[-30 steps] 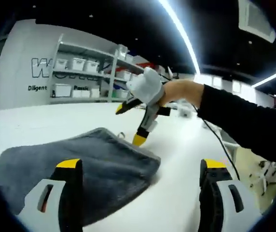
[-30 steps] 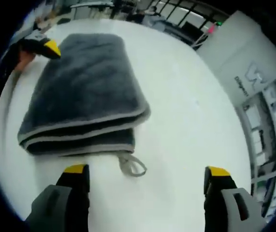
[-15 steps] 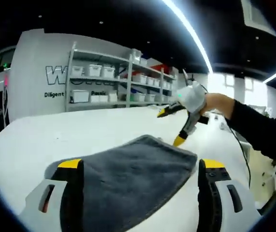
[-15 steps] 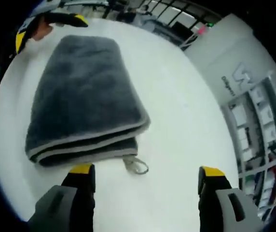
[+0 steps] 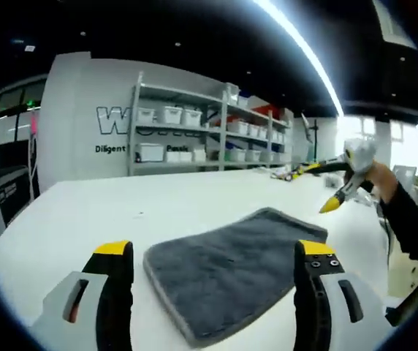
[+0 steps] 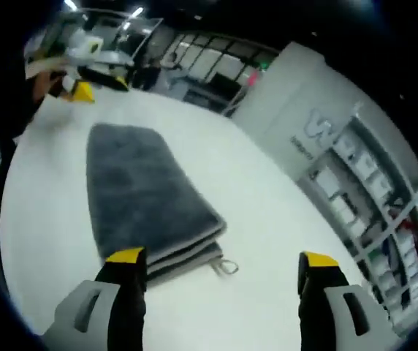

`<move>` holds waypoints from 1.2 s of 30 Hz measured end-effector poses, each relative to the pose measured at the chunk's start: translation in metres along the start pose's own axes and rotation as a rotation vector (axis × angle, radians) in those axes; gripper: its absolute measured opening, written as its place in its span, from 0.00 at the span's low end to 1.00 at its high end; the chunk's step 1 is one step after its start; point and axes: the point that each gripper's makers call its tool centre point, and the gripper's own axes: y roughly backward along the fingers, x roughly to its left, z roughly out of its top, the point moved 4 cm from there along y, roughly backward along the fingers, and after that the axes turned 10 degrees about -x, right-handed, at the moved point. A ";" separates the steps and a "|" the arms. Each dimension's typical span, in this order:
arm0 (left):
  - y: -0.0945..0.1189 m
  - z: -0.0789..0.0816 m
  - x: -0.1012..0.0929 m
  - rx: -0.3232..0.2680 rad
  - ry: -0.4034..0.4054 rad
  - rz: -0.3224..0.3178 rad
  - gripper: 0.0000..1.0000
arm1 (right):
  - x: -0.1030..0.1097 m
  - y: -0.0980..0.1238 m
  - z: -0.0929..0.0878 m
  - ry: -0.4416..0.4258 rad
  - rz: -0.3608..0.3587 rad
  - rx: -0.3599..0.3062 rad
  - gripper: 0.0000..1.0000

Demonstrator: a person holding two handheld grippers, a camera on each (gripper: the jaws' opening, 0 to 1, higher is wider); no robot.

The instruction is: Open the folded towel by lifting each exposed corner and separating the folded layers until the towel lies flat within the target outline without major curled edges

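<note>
A folded dark grey towel [image 5: 231, 274] with a lighter hem lies on the white table [image 5: 107, 219]. My left gripper [image 5: 213, 256] is open, its yellow-tipped jaws standing either side of the towel's near end, above it. In the left gripper view my right gripper [image 5: 324, 187] hangs at the far right, beyond the towel's far corner, jaws apart, held by a hand with a dark sleeve. In the right gripper view the towel [image 6: 139, 197] shows stacked layers and a small hang loop [image 6: 226, 266] at its near corner. My right gripper [image 6: 220, 259] is open over that end. My left gripper [image 6: 85, 80] appears at the towel's far end.
Metal shelves with white bins [image 5: 194, 135] stand against a grey wall with lettering behind the table. The table's right edge [image 5: 373, 241] drops off beside the sleeve. White tabletop [image 6: 267, 212] stretches to the right of the towel.
Both cameras have pulled back and tilted up, so the towel looks smaller and farther. In the left gripper view the right gripper has slid toward the right edge.
</note>
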 end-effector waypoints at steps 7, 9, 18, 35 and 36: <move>0.016 0.005 0.011 -0.042 0.000 0.027 0.88 | 0.026 0.028 0.019 -0.205 -0.093 -0.210 0.86; 0.019 0.000 0.012 -0.021 -0.026 0.027 0.86 | 0.028 0.036 0.013 -0.217 -0.130 -0.218 0.85; 0.037 -0.016 0.013 -0.028 0.057 0.067 0.81 | 0.043 0.065 -0.015 -0.346 -0.245 -0.241 0.79; 0.050 -0.041 0.024 0.085 0.040 0.037 0.72 | 0.053 0.056 -0.013 -0.304 -0.218 -0.187 0.75; 0.050 -0.041 0.024 0.084 0.045 0.036 0.72 | 0.053 0.056 -0.012 -0.304 -0.216 -0.188 0.75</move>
